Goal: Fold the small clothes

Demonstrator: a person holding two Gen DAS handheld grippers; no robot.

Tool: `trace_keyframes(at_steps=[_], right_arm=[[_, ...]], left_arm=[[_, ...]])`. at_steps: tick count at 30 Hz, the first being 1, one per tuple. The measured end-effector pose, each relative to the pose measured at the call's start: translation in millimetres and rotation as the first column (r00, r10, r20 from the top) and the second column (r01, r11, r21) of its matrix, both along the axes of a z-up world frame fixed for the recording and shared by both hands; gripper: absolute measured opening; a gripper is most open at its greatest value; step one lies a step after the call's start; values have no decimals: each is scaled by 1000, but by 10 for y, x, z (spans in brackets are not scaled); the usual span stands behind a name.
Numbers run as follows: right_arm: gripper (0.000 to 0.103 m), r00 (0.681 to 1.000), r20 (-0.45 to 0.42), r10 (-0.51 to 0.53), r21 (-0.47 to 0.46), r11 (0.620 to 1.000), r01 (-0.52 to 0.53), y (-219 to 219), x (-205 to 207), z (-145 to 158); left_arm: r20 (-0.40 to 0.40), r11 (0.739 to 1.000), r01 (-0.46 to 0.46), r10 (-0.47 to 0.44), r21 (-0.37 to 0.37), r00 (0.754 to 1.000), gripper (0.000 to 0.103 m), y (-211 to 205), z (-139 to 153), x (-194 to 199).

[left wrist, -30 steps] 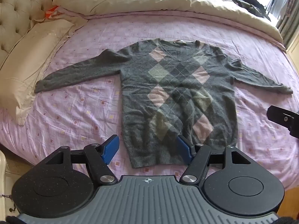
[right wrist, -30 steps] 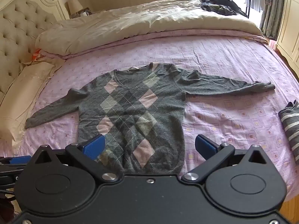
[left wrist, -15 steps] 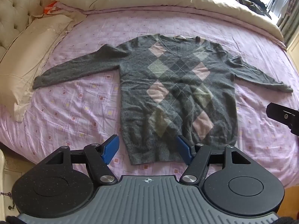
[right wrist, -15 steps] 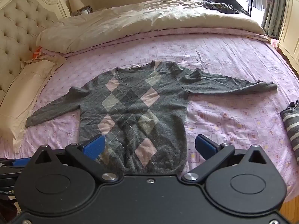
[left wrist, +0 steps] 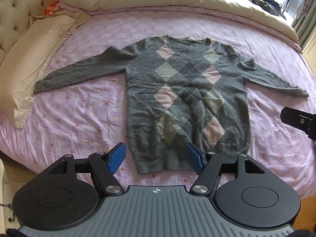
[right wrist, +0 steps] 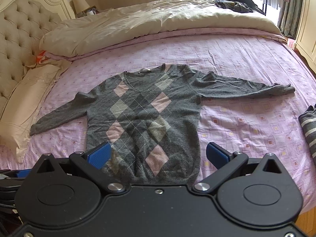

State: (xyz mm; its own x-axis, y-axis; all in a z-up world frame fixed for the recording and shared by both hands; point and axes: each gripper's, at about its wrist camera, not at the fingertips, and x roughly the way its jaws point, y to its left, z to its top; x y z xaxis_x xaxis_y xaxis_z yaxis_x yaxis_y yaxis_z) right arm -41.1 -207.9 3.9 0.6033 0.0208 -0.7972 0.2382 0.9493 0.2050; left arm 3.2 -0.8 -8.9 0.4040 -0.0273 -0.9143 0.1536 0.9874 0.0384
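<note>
Sweater [left wrist: 187,102] sits lower in left view than before; left claw [left wrist: 156,158], right claw [right wrist: 158,156] gaping, empty.

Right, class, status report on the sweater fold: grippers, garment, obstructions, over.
Left gripper open, right gripper open, both empty. Argyle sweater flat on the bed sheet, sleeves spread, unfolded. Striped garment off to one side, apart.
</note>
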Motion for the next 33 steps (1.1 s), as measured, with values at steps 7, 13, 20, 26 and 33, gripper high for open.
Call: trace_keyframes(at_steps=[7, 13, 20, 26, 33], right_arm=[[102, 1000, 0, 0, 4, 1000, 0, 8, -6, 0], [102, 1000, -1, 2, 16, 1000, -2, 22, -9, -5], [102, 1000, -3, 5, 35, 999, -4, 14, 11, -11], [102, 1000, -5, 6, 52, 999, -6, 6, 15, -27], [102, 1000, 1, 4, 75, 997, -4, -13, 14, -32]], left_arm=[[-1, 1000, 1, -1, 1, 1000, 66, -10, 5, 4], [-6, 1000, 4, -4, 0, 1000, 66, -22, -1, -7], [-11, 1000, 5, -5, 2, 1000, 66, -18, -12, -4], [-12, 1000, 7, -7, 2, 1000, 66, -6, -24, -2], [-17, 1000, 5, -5, 8, 1000, 66, 1, -34, 13]])
